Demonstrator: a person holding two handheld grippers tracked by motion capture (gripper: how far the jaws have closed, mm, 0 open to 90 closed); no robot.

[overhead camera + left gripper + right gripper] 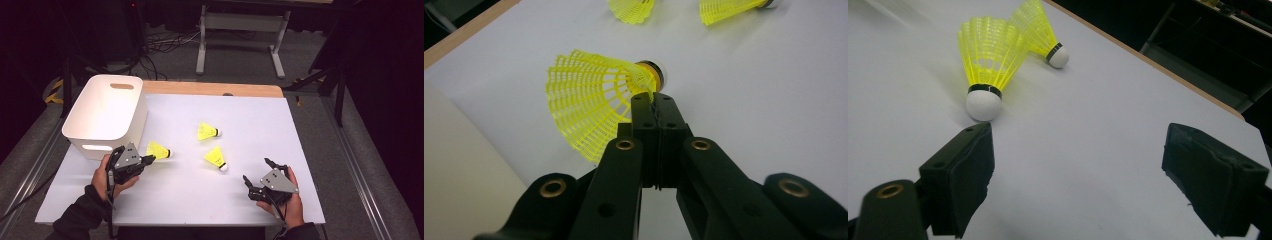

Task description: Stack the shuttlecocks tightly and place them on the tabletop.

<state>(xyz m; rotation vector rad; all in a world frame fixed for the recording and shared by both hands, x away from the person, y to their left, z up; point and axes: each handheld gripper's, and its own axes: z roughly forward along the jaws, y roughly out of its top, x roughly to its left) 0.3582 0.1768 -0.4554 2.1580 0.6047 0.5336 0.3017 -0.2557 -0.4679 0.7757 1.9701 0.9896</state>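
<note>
Broadly, a white-topped rectangular table (240, 190) with a wooden far edge carries everything. At its far-left corner stands a white plastic bin with cut-out handles (107, 112), upright and open at the top.

Next come the two hand-held tools. The left gripper (149, 160), held in the person's left hand (102, 177), sits just in front of the bin's near wall. Its jaws are pressed fully together, and in the left gripper view the tips pinch the thin mesh skirt of a yellow plastic shuttlecock with a white cork tip (594, 95) close to its orange-banded neck; the skirt fans out to the left and the cork points away. In the high view this shuttlecock (159, 150) lies level just beside the bin.

The right gripper (260, 175), in the right hand (292, 200), rests near the table's front-right. Its jaws stand wide apart with nothing between them.

Two more yellow shuttlecocks lie on the sheet near its middle: the nearer one (216, 158), cork toward the right gripper, and the farther one (207, 131) beyond it, apart from each other.
</note>
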